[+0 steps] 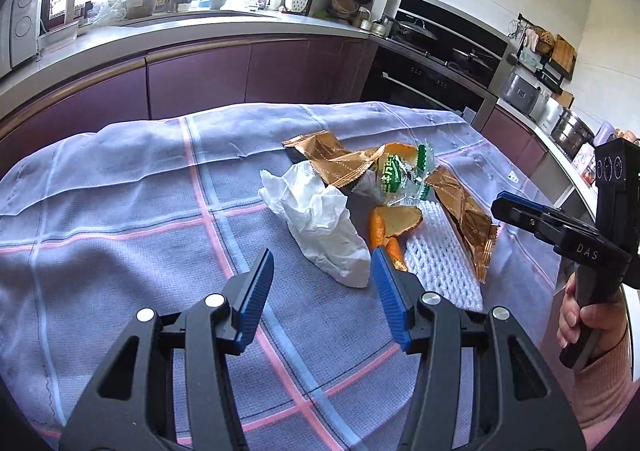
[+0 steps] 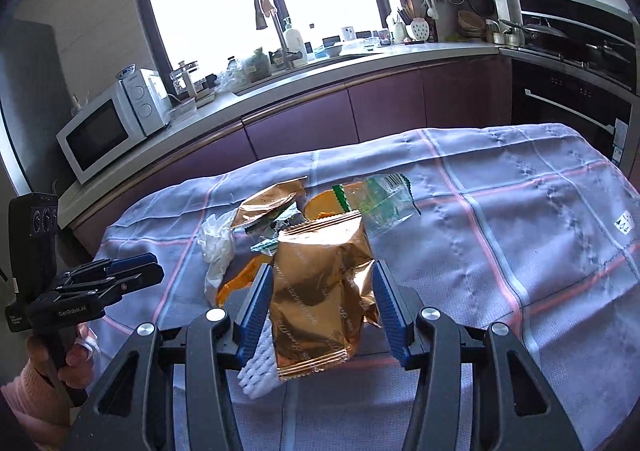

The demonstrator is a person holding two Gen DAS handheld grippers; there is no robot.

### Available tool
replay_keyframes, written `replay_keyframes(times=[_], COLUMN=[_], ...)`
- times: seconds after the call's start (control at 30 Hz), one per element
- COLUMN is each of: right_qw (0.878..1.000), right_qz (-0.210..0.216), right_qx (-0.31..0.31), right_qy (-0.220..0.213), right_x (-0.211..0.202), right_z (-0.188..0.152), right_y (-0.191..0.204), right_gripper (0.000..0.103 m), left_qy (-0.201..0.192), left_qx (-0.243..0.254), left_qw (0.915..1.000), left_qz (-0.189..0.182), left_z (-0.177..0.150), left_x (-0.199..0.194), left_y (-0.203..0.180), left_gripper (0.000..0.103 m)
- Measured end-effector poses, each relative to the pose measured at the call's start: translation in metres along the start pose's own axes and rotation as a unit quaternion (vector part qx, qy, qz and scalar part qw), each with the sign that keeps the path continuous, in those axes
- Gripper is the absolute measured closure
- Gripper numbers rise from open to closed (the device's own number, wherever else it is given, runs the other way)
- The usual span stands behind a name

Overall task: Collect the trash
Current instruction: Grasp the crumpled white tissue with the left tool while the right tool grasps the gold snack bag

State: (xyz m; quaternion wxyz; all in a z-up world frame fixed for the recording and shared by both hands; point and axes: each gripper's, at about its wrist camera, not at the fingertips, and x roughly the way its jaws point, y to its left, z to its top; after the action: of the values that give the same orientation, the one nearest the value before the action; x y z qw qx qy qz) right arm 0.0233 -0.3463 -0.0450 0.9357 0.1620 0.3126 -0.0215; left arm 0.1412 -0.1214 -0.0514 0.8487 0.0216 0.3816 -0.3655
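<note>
My right tool (image 2: 320, 307) stands spread around the gold wrapper (image 2: 320, 291), ready to pinch it. My left tool (image 1: 322, 291), also apart, waits just short of the tissue (image 1: 320, 227), heaped with peel (image 1: 400, 217) on the surface (image 1: 120, 211).

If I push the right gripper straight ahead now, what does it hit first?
Most likely the gold foil wrapper, which sits between the open right gripper fingers, over the white foam net. Depth is unclear.

"DAS" marks the right gripper (image 1: 505, 207); "GenRobot.AI" marks the left gripper (image 2: 154, 266).
</note>
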Motion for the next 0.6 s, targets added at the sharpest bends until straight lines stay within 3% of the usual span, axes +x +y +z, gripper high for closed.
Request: replay_keyframes(times=[0.6], right_qw=[0.997], right_qz=[0.046], right_qx=[0.058], right_qy=[0.030], right_x=[0.017], right_z=[-0.014], right_y=[-0.031], right_gripper=[0.050], left_qy=[0.048], left_qx=[-0.002], left_qw=[0.9986], left_qz=[0.022], left_z=[0.016], left_x=[0.047], left_y=[-0.004], left_gripper=[0.052])
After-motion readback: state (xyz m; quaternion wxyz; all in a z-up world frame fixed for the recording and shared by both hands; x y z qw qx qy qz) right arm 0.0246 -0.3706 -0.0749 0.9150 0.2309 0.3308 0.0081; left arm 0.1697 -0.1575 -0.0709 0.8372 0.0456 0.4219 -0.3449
